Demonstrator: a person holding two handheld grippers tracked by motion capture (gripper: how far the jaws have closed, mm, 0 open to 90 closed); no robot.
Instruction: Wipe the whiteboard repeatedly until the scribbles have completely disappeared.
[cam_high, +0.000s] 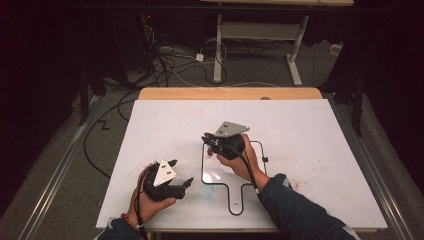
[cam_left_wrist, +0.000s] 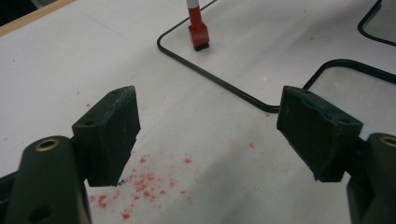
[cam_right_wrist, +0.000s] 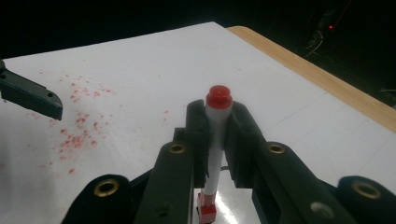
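A white marker with red ends (cam_right_wrist: 218, 109) stands upright between the jaws of my right gripper (cam_right_wrist: 218, 116), which is shut on its barrel. In the left gripper view the marker's red lower end (cam_left_wrist: 198, 33) rests tip down on the white board (cam_left_wrist: 56, 70), just inside a corner of a black rounded outline (cam_left_wrist: 219, 84). In the high view my right gripper (cam_high: 210, 142) is over the outline's (cam_high: 234, 212) upper left corner. My left gripper (cam_high: 181, 172) hovers at the board's front left, jaws open and nothing between them (cam_left_wrist: 205, 135).
Red specks (cam_left_wrist: 140, 182) dot the board near the left gripper. The board (cam_high: 310, 150) lies on a wooden table whose far edge (cam_high: 230, 93) shows behind it. Cables (cam_high: 165, 65) and a desk frame (cam_high: 255, 35) stand on the floor beyond.
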